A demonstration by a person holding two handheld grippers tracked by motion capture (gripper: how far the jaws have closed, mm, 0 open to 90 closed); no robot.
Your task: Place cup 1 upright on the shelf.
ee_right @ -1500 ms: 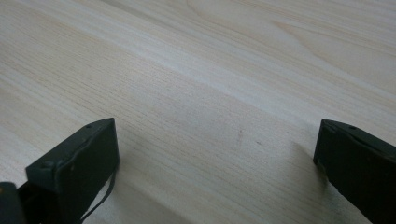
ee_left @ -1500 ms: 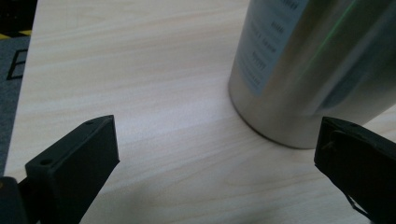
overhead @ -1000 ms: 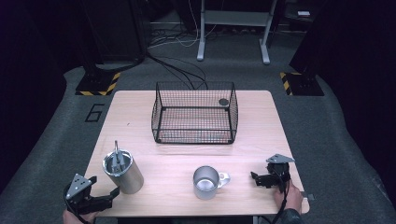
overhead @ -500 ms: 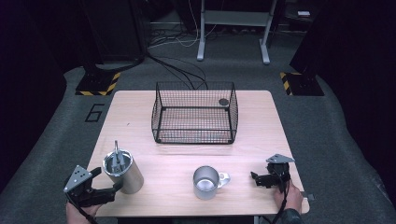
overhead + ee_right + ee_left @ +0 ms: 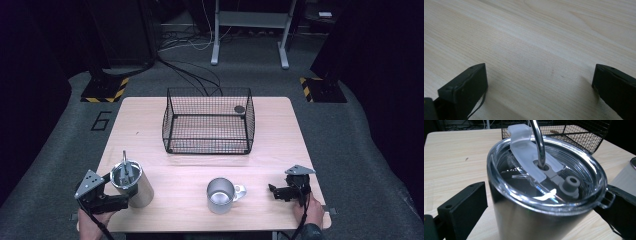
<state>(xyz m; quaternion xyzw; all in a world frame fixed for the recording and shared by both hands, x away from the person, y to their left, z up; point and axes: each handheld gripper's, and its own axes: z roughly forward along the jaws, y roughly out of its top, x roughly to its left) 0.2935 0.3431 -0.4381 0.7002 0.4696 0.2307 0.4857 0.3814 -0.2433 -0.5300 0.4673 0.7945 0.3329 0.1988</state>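
The tabletop (image 5: 200,170) carries a wire basket (image 5: 208,121) at the middle of its far edge, its open top facing up, so it looks placed to receive things from the near side; a small dark disc (image 5: 239,109) sits by its far right corner, though whether inside or on the rim is hard to tell. Near the front left corner stands the tumbler (image 5: 132,183), upright, steel, with a clear lid (image 5: 544,172) and a metal straw (image 5: 538,142) rising through it. A steel mug (image 5: 221,195) stands at the middle of the front edge, handle to the right. The left gripper (image 5: 117,202) sits at the tumbler's near side, jaws spread wide to either flank of its body; in the left gripper view gaps show on both sides, so it seems to bracket the tumbler for a grasp without pinching it yet. The right gripper (image 5: 272,190) rests low near the front right corner, jaws wide apart over bare wood, holding nothing, apart from the mug.
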